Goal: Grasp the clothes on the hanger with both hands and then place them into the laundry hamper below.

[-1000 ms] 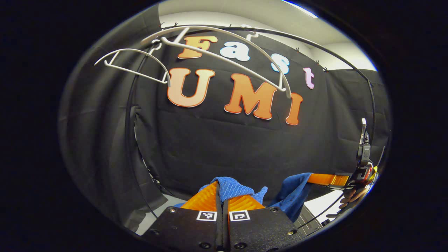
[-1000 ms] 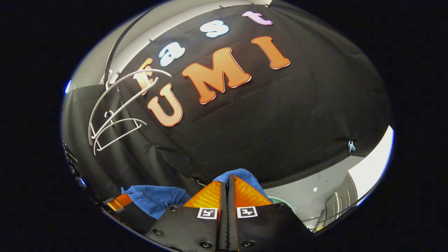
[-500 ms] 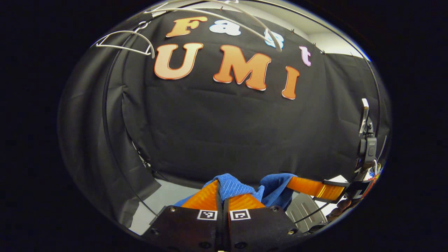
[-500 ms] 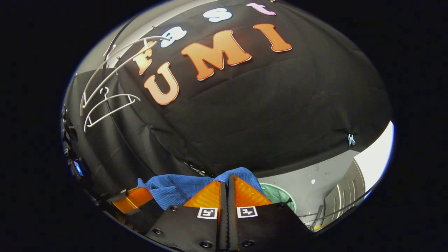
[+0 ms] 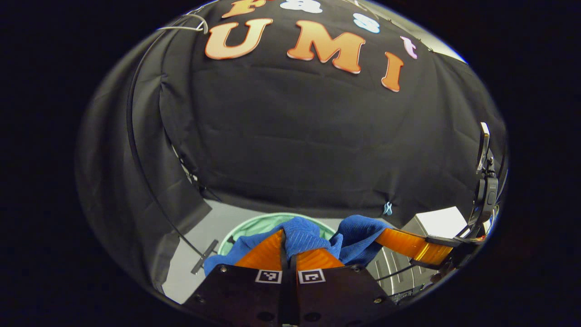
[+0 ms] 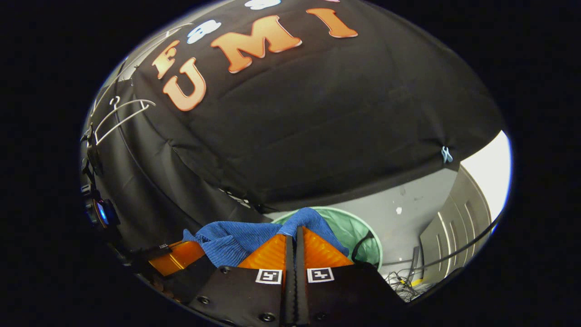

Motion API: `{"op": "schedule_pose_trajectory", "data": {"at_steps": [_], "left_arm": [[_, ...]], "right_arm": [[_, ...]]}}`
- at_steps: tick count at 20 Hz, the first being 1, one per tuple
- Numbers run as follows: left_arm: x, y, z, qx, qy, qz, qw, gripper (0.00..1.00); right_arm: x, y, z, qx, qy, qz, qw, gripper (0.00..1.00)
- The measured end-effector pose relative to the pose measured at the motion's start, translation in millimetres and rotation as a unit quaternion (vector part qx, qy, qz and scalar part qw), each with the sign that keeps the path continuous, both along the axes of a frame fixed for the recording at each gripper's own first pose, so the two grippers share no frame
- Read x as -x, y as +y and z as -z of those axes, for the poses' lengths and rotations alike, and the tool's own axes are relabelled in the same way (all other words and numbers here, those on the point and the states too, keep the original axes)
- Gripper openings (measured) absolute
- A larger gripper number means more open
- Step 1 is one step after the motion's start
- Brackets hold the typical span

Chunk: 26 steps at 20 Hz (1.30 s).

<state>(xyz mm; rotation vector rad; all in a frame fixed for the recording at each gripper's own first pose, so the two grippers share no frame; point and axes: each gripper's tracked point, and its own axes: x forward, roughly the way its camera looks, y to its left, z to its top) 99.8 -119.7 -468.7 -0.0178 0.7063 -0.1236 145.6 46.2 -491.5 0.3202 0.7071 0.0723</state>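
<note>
Both my grippers are pinched tight on the blue garment right now. Left gripper (image 5: 289, 247) has its jaws closed on a bunched fold of the cloth (image 5: 299, 234), and the right gripper (image 6: 294, 240) is clamped on its own fold (image 6: 227, 240). The garment hangs between them, off the white hangers (image 6: 120, 113) — just above the green hamper (image 6: 352, 231) on the grey floor (image 6: 413, 213).
</note>
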Motion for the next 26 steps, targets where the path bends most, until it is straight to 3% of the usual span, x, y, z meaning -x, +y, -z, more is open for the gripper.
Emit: {"op": "schedule_pose_trajectory", "data": {"at_steps": [5, 14, 17, 24, 25, 26], "left_arm": [[14, 9, 63, -0.003, 0.063, -0.014, 0.998, 0.0], [56, 23, 145, -0.014, 0.154, -0.035, 0.987, 0.01], [81, 27, 161, 0.006, 0.183, -0.065, 0.981, 0.0], [86, 37, 156, -0.037, 0.189, -0.054, 0.98, 0.02], [84, 34, 154, -0.035, 0.185, -0.05, 0.981, 0.03], [83, 27, 152, -0.029, 0.185, -0.045, 0.981, 0.1]], "right_arm": [[12, -2, 66, 0.045, 0.049, -0.011, 0.998, 0.07], [53, -17, 141, 0.106, 0.119, 0.0, 0.987, 0.07], [60, -25, 160, 0.112, 0.14, -0.005, 0.984, 0.07], [65, -35, 161, 0.137, 0.15, -0.006, 0.979, 0.08], [64, -36, 157, 0.139, 0.148, -0.006, 0.979, 0.09], [63, -34, 155, 0.136, 0.143, -0.006, 0.98, 0.27]]}}
